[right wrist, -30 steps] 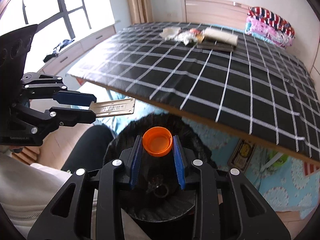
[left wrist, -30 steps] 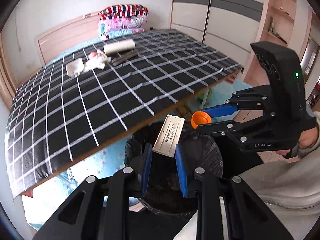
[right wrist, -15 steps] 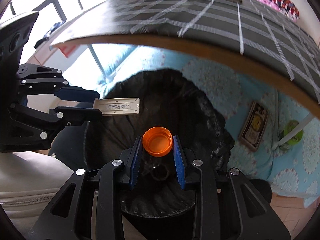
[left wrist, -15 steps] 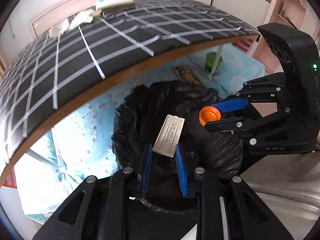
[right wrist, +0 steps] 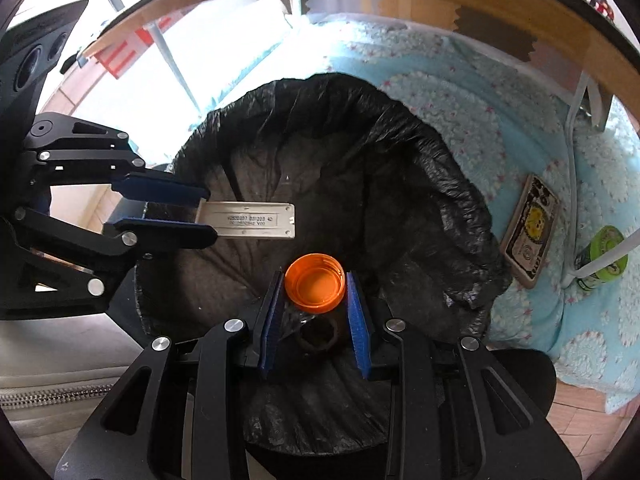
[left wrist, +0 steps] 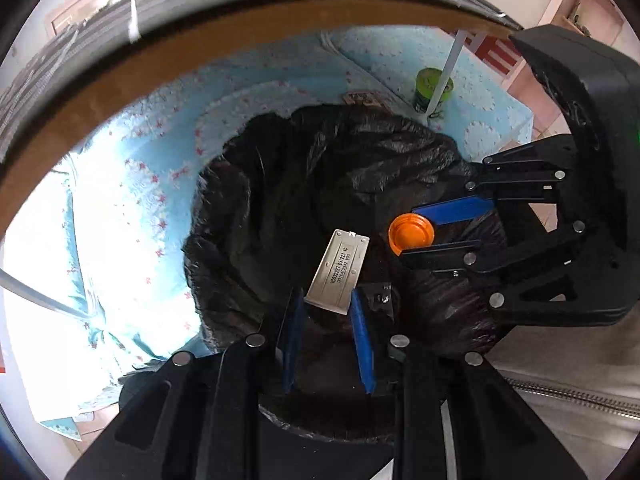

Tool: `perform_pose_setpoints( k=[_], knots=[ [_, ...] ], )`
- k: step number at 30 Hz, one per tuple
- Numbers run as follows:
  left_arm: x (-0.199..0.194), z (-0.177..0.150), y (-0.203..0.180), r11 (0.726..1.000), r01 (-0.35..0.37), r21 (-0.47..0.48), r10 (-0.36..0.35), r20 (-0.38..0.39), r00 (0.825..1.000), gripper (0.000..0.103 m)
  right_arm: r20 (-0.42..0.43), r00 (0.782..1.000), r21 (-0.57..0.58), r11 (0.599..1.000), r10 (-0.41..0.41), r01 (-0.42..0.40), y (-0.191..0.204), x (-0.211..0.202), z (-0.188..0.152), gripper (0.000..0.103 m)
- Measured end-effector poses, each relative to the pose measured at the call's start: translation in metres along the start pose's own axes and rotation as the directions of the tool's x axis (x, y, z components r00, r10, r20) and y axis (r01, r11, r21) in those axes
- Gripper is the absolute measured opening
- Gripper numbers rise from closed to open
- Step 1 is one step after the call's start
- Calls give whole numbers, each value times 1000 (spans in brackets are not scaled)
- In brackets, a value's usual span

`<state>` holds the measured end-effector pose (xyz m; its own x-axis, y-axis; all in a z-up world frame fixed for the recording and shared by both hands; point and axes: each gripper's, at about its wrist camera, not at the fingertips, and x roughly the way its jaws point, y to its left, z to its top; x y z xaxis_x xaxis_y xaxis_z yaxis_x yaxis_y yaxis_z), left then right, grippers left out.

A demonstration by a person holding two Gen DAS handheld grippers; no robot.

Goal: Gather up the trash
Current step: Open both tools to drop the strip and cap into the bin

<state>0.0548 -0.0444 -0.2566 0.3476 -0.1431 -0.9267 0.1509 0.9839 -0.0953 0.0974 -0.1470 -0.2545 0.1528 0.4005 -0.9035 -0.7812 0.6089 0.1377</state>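
My left gripper is shut on a flat grey printed card and holds it over the mouth of a bin lined with a black bag. My right gripper is shut on an orange bottle cap, also over the black bag. In the right wrist view the left gripper comes in from the left with the card. In the left wrist view the right gripper comes in from the right with the cap.
The board's wooden edge arches above the bin. A light blue patterned sheet lies under it. A flat printed box, a green can and a white frame leg sit to the right.
Both grippers have dropped lower and tilted down toward the bin. The checked board top has slid out of sight upward. Both still hold their items.
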Motion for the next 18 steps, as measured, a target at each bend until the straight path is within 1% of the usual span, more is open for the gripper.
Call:
perform_pose_setpoints(
  k=[7, 12, 13, 14, 15, 16, 17, 18],
  knots=[
    [10, 2, 2, 1000, 9, -4, -9, -30, 1000, 24, -29, 1000, 4, 1000, -5, 5, -5, 8, 1, 31],
    [14, 4, -2, 1000, 10, -2, -10, -38, 999, 24, -23, 1000, 6, 1000, -2, 2, -5, 7, 2, 31],
    [13, 4, -2, 1000, 12, -6, -12, -40, 999, 24, -21, 1000, 7, 1000, 0, 0, -6, 7, 3, 32],
    [14, 5, -1, 1000, 14, -9, -14, -42, 999, 24, -18, 1000, 8, 1000, 2, -1, -6, 7, 3, 36],
    [14, 6, 0, 1000, 16, -14, -17, -44, 999, 26, -15, 1000, 9, 1000, 1, -1, -6, 6, 4, 40],
    [13, 6, -1, 1000, 18, -16, -19, -42, 999, 31, -9, 1000, 11, 1000, -1, 1, -6, 4, 4, 41],
    [12, 6, -1, 1000, 20, -16, -20, -39, 999, 42, -4, 1000, 11, 1000, -1, 1, -6, 3, 4, 42],
    [9, 6, -2, 1000, 20, -15, -20, -31, 999, 48, 1, 1000, 11, 1000, 0, 0, -6, 1, 4, 42]
  ],
)
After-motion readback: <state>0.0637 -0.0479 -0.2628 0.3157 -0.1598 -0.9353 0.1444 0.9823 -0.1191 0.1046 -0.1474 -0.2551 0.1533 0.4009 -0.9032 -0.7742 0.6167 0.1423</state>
